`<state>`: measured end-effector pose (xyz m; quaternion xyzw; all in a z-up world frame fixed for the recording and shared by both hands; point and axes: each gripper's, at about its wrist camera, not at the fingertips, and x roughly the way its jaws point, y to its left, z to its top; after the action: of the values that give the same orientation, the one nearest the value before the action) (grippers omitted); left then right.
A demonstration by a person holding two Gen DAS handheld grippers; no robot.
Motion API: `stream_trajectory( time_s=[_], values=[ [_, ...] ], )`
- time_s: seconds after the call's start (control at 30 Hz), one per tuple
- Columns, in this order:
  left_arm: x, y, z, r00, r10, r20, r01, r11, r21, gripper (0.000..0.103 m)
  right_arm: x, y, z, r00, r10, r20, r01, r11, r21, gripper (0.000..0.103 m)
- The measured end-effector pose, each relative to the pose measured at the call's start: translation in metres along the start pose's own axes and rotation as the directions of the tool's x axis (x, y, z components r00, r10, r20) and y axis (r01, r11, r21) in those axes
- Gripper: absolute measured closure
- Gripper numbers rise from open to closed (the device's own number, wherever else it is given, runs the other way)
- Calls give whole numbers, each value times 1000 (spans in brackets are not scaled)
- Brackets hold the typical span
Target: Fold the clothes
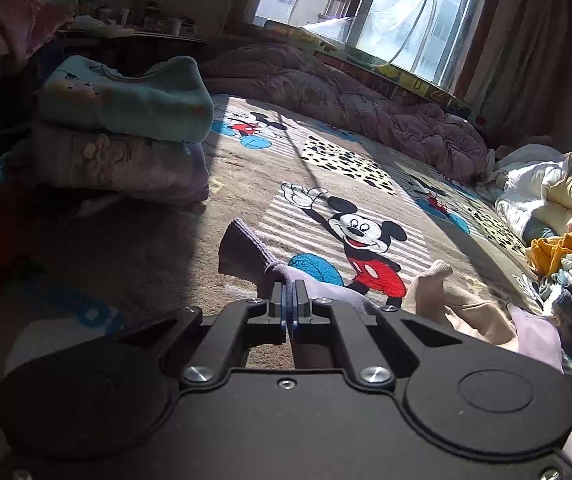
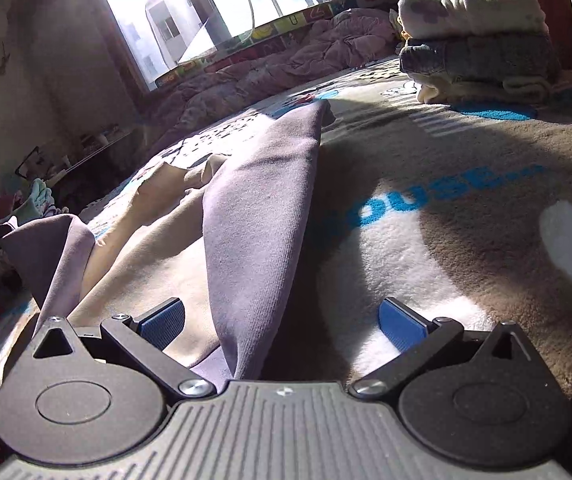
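Firstly, left wrist view. Left black two-finger gripper with blue pads (image 1: 288, 300): jaws pressed together, pinching an edge of the pale lilac knit garment with ribbed cuff (image 1: 246, 254). Cuffed sleeve rising toward 11 o'clock from the jaws; cream lining or second layer (image 1: 442, 300) spilling toward 3 o'clock. Underneath, brown plush blanket printed with a cartoon mouse (image 1: 246, 168). Folded stack, teal over mauve (image 1: 126, 128), at 10 o'clock. No legible writing.

Next, right wrist view. Right black two-finger gripper with blue pads (image 2: 282, 322): jaws spread wide, nothing pinched. Lilac garment fold (image 2: 258, 216) lying between the pads, nearer the left pad, long axis running from 6 toward 12 o'clock, tip at 12. Judged: right hand nearer this fold. Blue lettering on blanket (image 2: 438, 196), partly readable, "OUSE". Folded stack, cream over grey (image 2: 474, 40), at 1 o'clock.
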<state>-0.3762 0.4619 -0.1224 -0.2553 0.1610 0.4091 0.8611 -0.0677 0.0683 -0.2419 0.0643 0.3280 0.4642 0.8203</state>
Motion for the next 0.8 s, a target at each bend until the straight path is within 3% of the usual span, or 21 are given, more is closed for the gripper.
stream_trajectory(
  time_s=[0.2, 0.43, 0.53, 0.57, 0.6, 0.63, 0.67, 0.8],
  values=[
    [-9, 25, 1, 1000, 14, 5, -13, 998, -67, 102, -2, 6, -3, 1000, -26, -4, 26, 999, -35, 0],
    [-14, 20, 16, 999, -8, 41, 7, 1000, 28, 102, -2, 9, -5, 999, -40, -8, 39, 997, -60, 0],
    [-5, 29, 15, 999, 16, 30, -17, 1000, 23, 100, -3, 10, -6, 999, -43, -12, 42, 996, -78, 0],
    [7, 38, 9, 994, 106, -2, -106, 994, -2, 93, -3, 10, -6, 999, -44, -14, 42, 996, -83, 0],
    [20, 48, 2, 987, 145, -72, -148, 988, -33, 74, -3, 10, -6, 999, -43, -15, 42, 995, -87, 0],
    [32, 58, -5, 973, 181, -142, -191, 980, -60, 65, -3, 10, -6, 999, -43, -16, 41, 995, -89, 0],
    [44, 68, -11, 954, 213, -212, -235, 968, -84, 63, -3, 10, -6, 999, -42, -17, 41, 995, -91, 0],
    [38, 81, -24, 974, 142, -175, -178, 961, -210, 58, -3, 11, -6, 999, -45, -18, 43, 994, -100, 0]
  ],
)
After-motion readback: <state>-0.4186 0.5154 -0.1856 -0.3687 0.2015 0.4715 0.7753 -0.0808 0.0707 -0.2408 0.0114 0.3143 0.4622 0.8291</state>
